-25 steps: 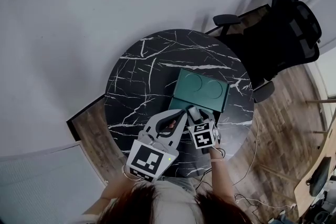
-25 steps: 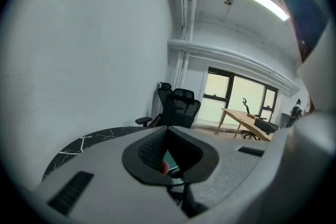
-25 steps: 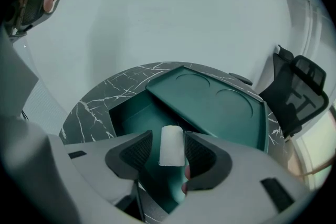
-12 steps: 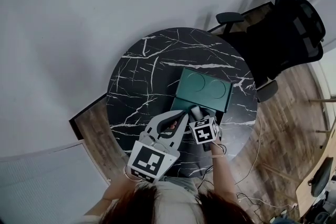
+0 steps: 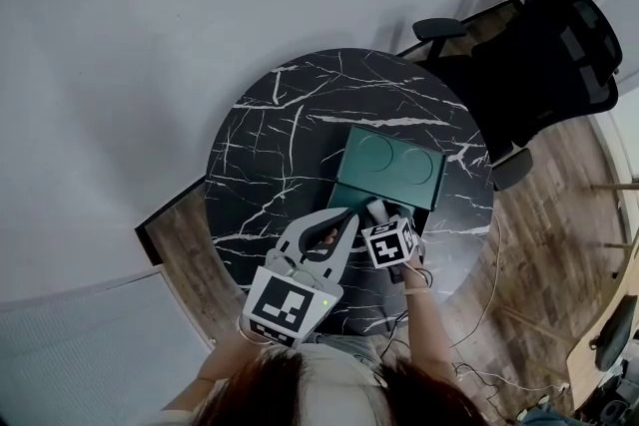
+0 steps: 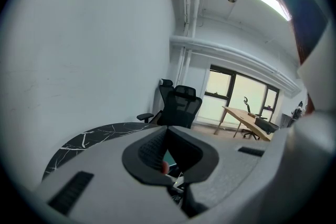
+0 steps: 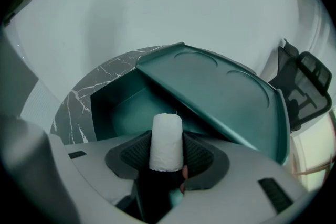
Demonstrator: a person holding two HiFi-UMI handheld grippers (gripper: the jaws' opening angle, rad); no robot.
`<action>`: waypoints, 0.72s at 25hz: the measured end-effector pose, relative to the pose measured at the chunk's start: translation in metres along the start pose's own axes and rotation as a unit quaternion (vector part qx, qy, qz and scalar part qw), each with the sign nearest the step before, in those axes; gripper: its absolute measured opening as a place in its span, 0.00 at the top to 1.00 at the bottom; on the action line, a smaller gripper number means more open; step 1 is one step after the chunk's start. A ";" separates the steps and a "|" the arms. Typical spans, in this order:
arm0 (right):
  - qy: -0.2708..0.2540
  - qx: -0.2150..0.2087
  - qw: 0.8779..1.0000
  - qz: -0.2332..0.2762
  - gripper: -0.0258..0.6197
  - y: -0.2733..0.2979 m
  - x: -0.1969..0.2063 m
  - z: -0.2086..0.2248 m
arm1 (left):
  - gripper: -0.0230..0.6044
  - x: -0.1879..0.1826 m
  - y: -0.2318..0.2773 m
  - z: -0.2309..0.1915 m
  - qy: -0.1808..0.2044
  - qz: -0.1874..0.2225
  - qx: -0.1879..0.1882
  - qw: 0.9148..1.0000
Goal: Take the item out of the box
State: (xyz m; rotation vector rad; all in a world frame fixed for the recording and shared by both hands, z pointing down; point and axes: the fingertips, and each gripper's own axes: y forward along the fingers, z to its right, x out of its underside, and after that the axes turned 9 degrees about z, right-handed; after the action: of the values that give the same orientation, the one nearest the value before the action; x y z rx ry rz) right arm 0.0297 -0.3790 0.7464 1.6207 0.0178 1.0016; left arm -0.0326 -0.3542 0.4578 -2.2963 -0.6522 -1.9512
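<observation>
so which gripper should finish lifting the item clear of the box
Right: the right gripper has its jaws shut on the white roll at the open green box; the left gripper is empty beside it.

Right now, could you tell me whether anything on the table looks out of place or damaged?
Nothing stands out. The box sits open on the table, its lid tilted up, and the right tool grips a white roll at its opening.

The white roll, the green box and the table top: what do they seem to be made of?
White roll: soft paper or cloth, matte, with a fuzzy texture; which, I cannot tell.
Green box: probably plastic or coated card, with a smooth satin sheen.
Table top: black marble or marble-look laminate, with white veins.
</observation>
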 end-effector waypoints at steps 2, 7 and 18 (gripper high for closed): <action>0.001 0.001 1.000 0.002 0.65 -0.001 -0.001 0.000 | 0.95 -0.001 -0.001 0.001 0.000 0.000 0.002 1.000; 0.002 0.006 1.000 0.013 0.65 -0.008 -0.006 -0.002 | 0.95 -0.003 -0.003 0.003 0.014 0.006 0.012 1.000; 0.009 0.036 0.998 0.049 0.66 -0.034 -0.020 -0.005 | 0.95 -0.010 -0.017 0.008 0.018 0.020 0.020 0.999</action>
State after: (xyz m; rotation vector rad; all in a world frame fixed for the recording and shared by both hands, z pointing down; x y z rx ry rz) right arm 0.0305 -0.3739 0.7065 1.6914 -0.0150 1.1020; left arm -0.0319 -0.3387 0.4425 -2.2276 -0.6302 -1.9385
